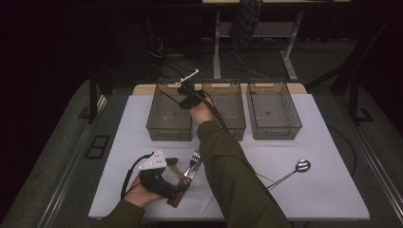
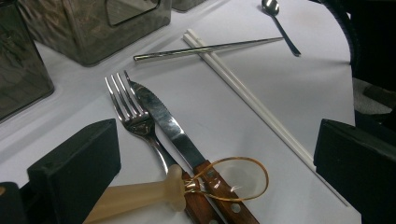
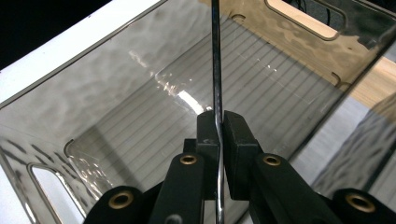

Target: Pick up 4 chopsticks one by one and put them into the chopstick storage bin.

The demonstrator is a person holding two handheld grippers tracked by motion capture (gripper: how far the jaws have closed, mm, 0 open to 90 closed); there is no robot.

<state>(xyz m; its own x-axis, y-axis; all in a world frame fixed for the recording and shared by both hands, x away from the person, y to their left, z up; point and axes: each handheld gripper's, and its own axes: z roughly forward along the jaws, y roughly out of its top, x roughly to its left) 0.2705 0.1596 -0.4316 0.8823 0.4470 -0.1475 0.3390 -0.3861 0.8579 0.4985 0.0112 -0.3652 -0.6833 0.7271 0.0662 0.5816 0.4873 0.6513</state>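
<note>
The thin metal rod [image 3: 215, 56], probably a chopstick, is pinched between the jaws of the right gripper [image 3: 217, 122], which are closed tight on it, and it rises straight ahead of them over the open left-hand bin [image 3: 116, 88]. In the high view this gripper [image 1: 186, 95] hovers at that bin's far right corner, beside the middle bin [image 1: 234, 108]. To do the drop well, I judge the rod should be tipped flatter and lined up with the bin's long side before release, low enough that it will not bounce off the ribbed floor or catch the rim. The left gripper [image 1: 172, 178] rests near the table's front edge with its jaws wide apart, gripping nothing; ahead of them lie a fork [image 2: 135, 114], a wooden-handled knife [image 2: 173, 133], a small strainer [image 2: 236, 179], white chopsticks [image 2: 243, 91], another metal chopstick [image 2: 205, 48] and a spoon [image 2: 280, 23]. A third bin [image 1: 273, 109] stands further right on the white table [image 1: 328, 190]. Beyond it the room is dim, with cables and desk legs on the floor.
</note>
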